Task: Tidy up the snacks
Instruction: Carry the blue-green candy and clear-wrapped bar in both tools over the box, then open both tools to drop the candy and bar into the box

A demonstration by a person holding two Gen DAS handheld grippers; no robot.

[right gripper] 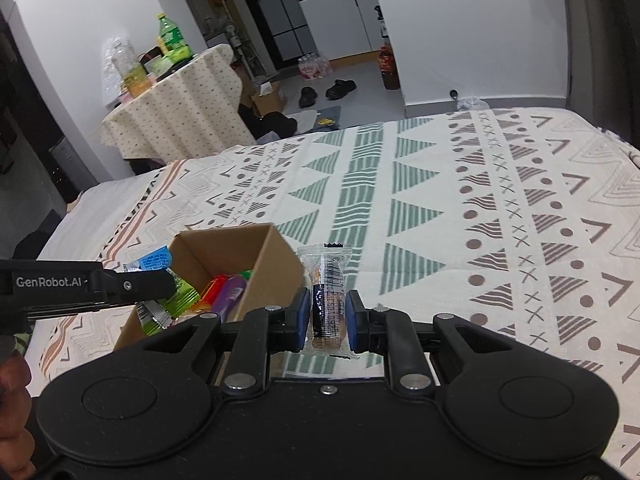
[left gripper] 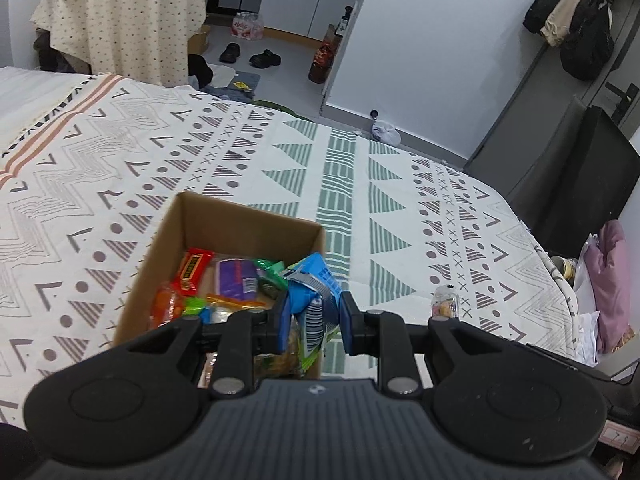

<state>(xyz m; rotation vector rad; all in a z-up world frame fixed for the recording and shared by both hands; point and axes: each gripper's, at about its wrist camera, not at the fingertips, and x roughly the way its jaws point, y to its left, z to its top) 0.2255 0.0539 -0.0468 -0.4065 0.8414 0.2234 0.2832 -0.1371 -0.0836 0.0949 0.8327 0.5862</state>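
Observation:
An open cardboard box (left gripper: 240,224) (right gripper: 260,256) stands on the patterned bedspread (left gripper: 360,184) (right gripper: 440,200). It holds several snacks, among them a red packet (left gripper: 194,272) and a purple one (left gripper: 236,280). My left gripper (left gripper: 314,320) is shut on a blue snack packet (left gripper: 316,288) and holds it over the box's right side. The right wrist view shows that gripper (right gripper: 168,280) from the side, the packet (right gripper: 154,260) in its tips. My right gripper (right gripper: 327,318) is shut on a clear-wrapped biscuit packet (right gripper: 326,296) just right of the box, low over the bedspread.
Beyond the bed stands a round table (left gripper: 120,20) (right gripper: 180,112) with a dotted cloth and bottles on it. Shoes (left gripper: 248,56) lie on the floor. A dark screen (left gripper: 580,184) and a pink bundle (left gripper: 608,280) border the bed's right edge. A hand (right gripper: 12,400) shows at lower left.

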